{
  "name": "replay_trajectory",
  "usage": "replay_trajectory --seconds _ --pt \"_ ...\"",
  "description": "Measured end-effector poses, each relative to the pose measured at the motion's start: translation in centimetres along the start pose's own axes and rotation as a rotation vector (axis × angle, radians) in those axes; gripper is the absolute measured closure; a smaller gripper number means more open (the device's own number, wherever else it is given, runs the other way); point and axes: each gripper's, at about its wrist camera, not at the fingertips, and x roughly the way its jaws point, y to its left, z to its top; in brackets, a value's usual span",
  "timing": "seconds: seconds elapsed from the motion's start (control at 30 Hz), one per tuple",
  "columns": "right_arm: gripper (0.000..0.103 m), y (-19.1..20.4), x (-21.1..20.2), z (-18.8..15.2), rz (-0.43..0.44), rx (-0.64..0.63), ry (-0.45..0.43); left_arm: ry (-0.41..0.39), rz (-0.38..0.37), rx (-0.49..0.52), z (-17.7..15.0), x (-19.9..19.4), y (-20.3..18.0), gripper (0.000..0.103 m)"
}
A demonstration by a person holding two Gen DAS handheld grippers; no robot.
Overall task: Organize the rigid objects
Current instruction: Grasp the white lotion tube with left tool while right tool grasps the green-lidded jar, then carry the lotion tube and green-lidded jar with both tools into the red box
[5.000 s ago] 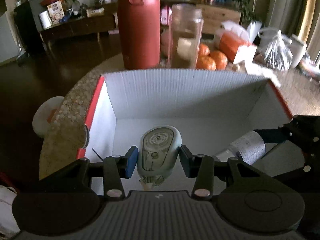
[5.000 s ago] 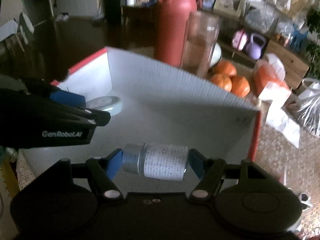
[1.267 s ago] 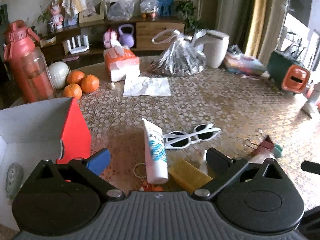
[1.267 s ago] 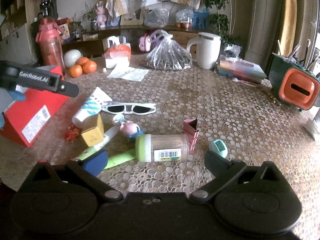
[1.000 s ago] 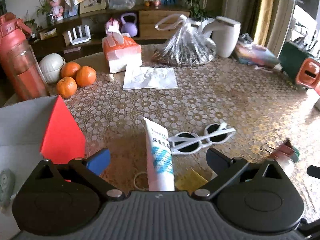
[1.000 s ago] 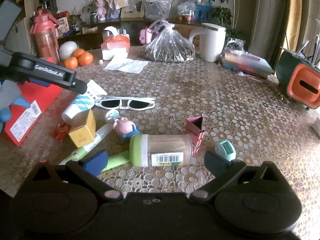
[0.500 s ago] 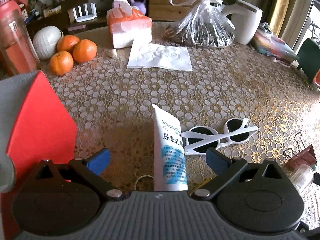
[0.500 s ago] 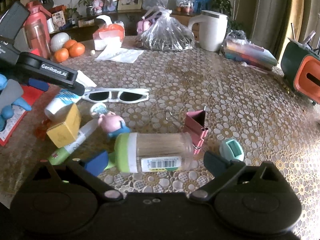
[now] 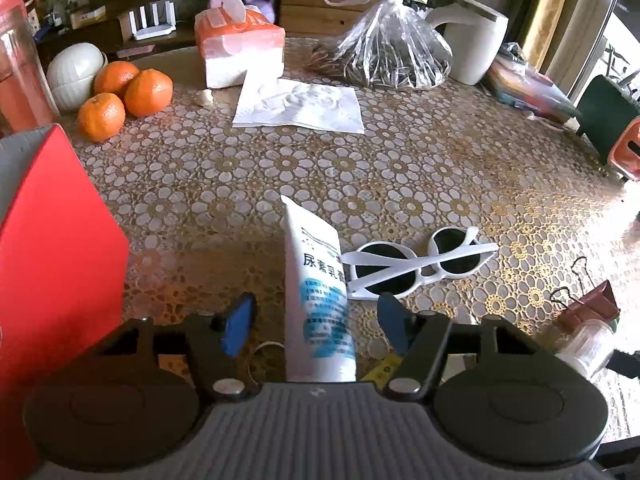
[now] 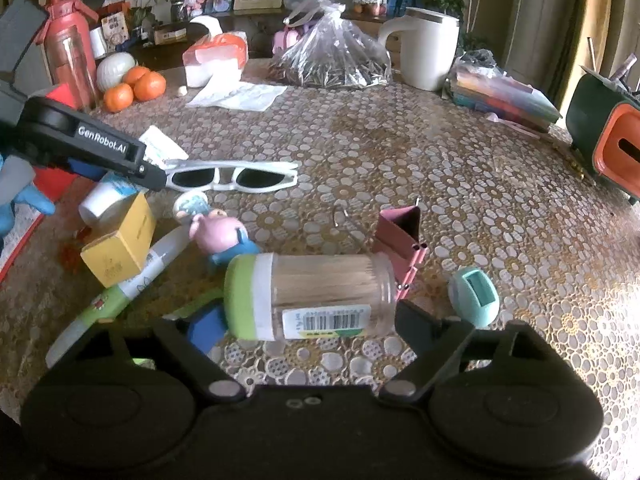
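Observation:
In the left wrist view a white and blue cream tube (image 9: 316,288) lies on the table between the blue pads of my left gripper (image 9: 315,322). Its jaws are closing, with a gap still on each side of the tube. In the right wrist view a clear toothpick jar (image 10: 312,292) with a green lid lies crosswise between the pads of my right gripper (image 10: 310,316). Those jaws are closing too, and the pads stand just off the jar's ends. The red box (image 9: 60,248) stands at the left.
White sunglasses (image 9: 420,268) lie right of the tube. Around the jar lie a yellow box (image 10: 120,240), a pig toy (image 10: 220,236), a pink binder clip (image 10: 404,236), a teal item (image 10: 474,296) and a green tube (image 10: 120,292). Oranges (image 9: 124,96), a tissue pack (image 9: 240,52) and a jug (image 9: 476,48) stand behind.
Both grippers have sunk closer to the table. The left jaws have narrowed around the cream tube. The right jaws have narrowed around the toothpick jar.

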Motion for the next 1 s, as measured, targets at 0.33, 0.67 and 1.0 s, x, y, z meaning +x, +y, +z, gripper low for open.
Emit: replay_trajectory --seconds 0.33,0.67,1.0 --pt "0.02 0.4 0.0 0.0 -0.019 -0.002 0.008 -0.01 -0.034 -0.009 0.0 -0.5 0.1 0.074" --pt "0.021 0.5 -1.3 0.3 -0.035 0.02 -0.023 -0.041 -0.055 -0.017 -0.2 -2.1 0.5 0.078" --pt "0.021 0.9 -5.0 1.0 -0.029 0.053 -0.09 -0.087 -0.095 -0.029 -0.6 -5.7 1.1 0.079"
